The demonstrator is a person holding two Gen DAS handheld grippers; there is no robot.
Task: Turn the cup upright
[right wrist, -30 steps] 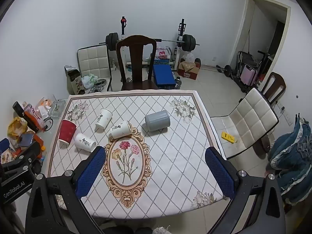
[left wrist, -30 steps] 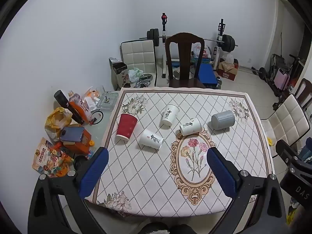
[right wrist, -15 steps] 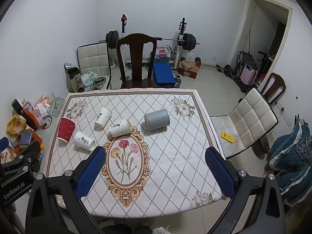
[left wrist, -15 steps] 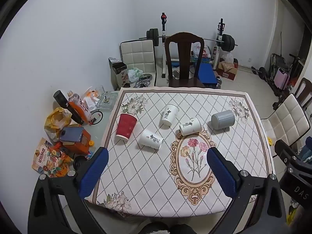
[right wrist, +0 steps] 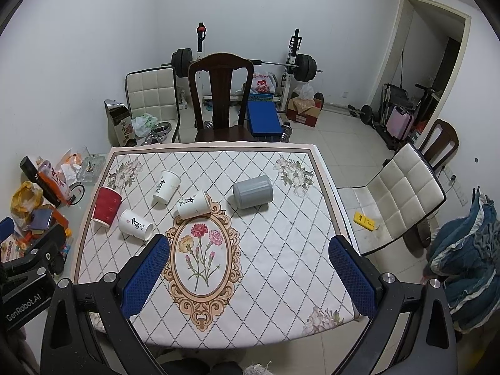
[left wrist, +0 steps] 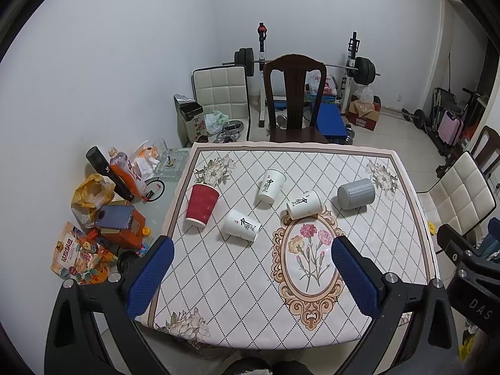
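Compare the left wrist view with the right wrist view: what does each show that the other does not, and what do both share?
Only the left wrist view shows the snack packet lying whole on the floor left of the table.

Only the right wrist view shows the yellow object on the floor by the white chair, and the blue clothing heap.

Both show the table, five cups lying on their sides: the red cup, three white cups and the grey cup. In both, the view's own gripper is open and empty: left gripper, right gripper.
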